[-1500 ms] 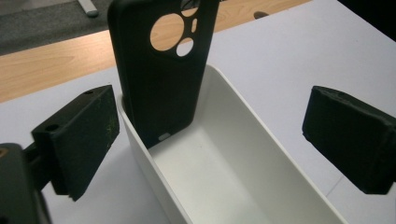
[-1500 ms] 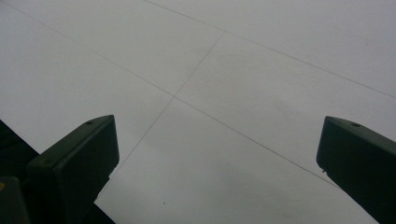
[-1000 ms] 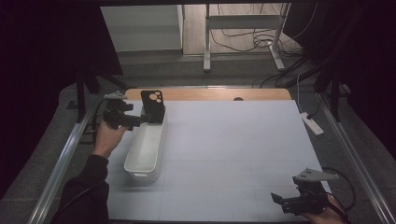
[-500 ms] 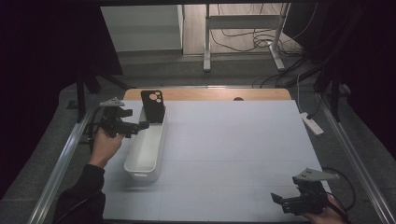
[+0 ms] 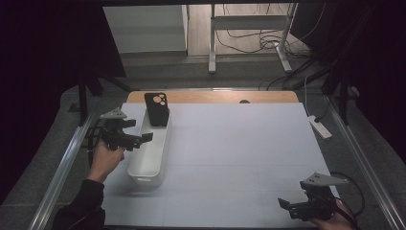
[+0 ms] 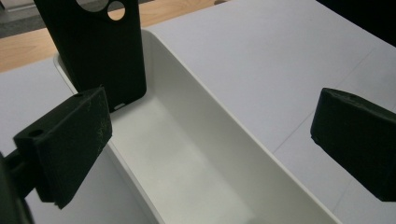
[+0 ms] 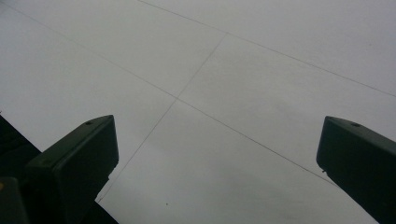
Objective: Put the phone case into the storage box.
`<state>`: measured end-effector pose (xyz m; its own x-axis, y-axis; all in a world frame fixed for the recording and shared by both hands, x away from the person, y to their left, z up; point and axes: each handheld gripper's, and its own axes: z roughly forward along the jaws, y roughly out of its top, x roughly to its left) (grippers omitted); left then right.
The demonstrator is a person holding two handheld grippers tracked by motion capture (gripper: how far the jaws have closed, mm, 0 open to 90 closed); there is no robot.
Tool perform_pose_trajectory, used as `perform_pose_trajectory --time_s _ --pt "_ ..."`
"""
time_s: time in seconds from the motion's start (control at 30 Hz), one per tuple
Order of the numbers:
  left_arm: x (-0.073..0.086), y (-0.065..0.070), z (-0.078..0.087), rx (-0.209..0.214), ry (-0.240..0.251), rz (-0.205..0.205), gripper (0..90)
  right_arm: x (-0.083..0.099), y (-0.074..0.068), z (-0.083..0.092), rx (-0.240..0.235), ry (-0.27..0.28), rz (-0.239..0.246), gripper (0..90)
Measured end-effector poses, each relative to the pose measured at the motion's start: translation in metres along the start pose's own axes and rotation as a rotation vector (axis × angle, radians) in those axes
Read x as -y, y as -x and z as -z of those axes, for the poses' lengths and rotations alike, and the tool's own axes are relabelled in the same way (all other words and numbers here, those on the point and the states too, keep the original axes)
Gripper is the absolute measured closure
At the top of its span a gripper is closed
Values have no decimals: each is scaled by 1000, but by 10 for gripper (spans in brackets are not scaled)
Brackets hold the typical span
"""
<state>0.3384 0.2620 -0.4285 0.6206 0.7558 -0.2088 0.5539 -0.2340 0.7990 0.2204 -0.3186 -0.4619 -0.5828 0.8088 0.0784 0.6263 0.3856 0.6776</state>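
Note:
A long white bin [image 5: 152, 152] lies on the white table sheet at the left. A black phone case [image 5: 157, 109] stands upright in its far end, leaning on the end wall; in the left gripper view the phone case [image 6: 95, 44] rises above the bin's floor [image 6: 187, 163]. My left gripper [image 5: 143, 139] hovers open at the bin's left rim, jaws wide apart with nothing between them. My right gripper [image 5: 286, 206] rests open near the table's front right corner, over bare sheet [image 7: 219, 93].
A wooden table edge [image 5: 215, 97] runs along the back. Metal rails [image 5: 62, 167] flank the table on both sides. A white power strip [image 5: 320, 127] lies off the right edge. The floor behind holds a desk frame and cables.
My left gripper has drawn back from the phone case toward the near left, now empty beside the bin. The case stays standing in the bin. The right gripper has not moved.

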Motion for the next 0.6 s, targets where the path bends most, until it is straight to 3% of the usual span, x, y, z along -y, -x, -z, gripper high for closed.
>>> perform_pose_trajectory --time_s 0.6 --pt "19 19 11 8 25 -1 0 0 -1 0 -2 -3 0 0"
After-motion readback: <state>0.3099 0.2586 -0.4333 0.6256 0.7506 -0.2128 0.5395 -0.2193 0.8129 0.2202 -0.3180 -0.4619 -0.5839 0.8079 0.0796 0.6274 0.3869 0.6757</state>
